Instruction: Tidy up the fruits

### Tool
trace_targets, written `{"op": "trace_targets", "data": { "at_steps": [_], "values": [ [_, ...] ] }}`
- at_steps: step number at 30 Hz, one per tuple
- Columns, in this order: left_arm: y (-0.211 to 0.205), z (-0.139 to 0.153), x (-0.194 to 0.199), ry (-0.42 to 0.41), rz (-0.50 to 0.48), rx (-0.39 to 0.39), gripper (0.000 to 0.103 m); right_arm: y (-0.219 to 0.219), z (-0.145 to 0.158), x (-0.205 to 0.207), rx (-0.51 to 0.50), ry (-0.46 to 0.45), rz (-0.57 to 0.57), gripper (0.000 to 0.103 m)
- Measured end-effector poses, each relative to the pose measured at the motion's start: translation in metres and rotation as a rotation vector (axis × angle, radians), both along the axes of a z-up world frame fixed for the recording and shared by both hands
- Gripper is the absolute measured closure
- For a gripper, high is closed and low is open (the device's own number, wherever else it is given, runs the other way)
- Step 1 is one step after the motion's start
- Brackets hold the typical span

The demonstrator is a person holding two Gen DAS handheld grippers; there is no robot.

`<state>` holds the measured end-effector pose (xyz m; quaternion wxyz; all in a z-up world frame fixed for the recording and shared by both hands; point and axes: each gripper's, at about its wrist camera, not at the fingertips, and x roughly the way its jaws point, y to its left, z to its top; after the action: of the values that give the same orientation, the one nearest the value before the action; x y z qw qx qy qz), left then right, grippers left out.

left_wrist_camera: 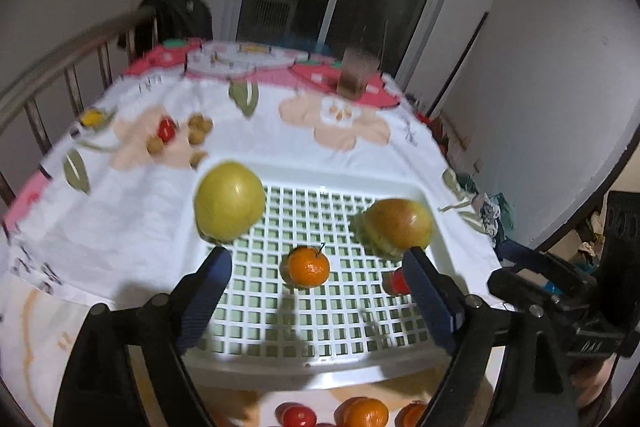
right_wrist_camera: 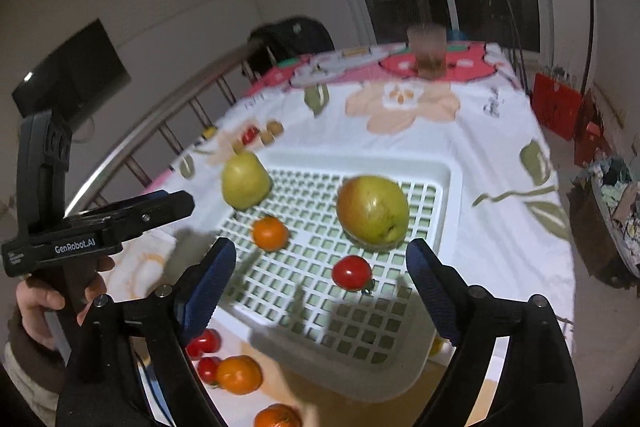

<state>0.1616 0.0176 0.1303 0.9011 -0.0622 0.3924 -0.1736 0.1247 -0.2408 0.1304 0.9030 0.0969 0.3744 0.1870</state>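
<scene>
A white slotted basket [left_wrist_camera: 424, 195] [right_wrist_camera: 452, 187] sits on the flowered tablecloth. In it lie a yellow-green pear [left_wrist_camera: 229, 201] [right_wrist_camera: 245, 181], a green-red apple [left_wrist_camera: 398, 225] [right_wrist_camera: 372, 214], a small orange [left_wrist_camera: 308, 265] [right_wrist_camera: 270, 233] and a red tomato [left_wrist_camera: 398, 282] [right_wrist_camera: 351, 272]. My left gripper [left_wrist_camera: 318, 263] is open and empty above the basket's near half. My right gripper [right_wrist_camera: 320, 259] is open and empty above the basket, to the right of the left one [right_wrist_camera: 176, 205]. Oranges [left_wrist_camera: 366, 411] [right_wrist_camera: 239, 374] and tomatoes [left_wrist_camera: 298, 415] [right_wrist_camera: 204, 342] lie on the table in front of the basket.
Small brown fruits [left_wrist_camera: 199, 129], a red one [left_wrist_camera: 167, 130] and a yellow one [left_wrist_camera: 91, 117] lie far left on the cloth. A glass [left_wrist_camera: 356, 73] [right_wrist_camera: 428, 53] stands at the far end. A metal railing [left_wrist_camera: 52, 67] runs along the left side.
</scene>
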Motion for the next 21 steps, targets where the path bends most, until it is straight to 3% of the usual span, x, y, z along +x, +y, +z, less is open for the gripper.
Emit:
{"op": "trace_targets", "data": {
  "at_steps": [10,21],
  "values": [
    [0.014,0.059,-0.070,-0.204,-0.037,0.007,0.006,0.001,0.050,-0.058,0.022,-0.162,0.019,0.007],
    [0.020,0.080,-0.144,-0.328,-0.103,-0.018,0.004,0.008,0.068,-0.114,0.032,-0.247,0.064,0.006]
  ]
}}
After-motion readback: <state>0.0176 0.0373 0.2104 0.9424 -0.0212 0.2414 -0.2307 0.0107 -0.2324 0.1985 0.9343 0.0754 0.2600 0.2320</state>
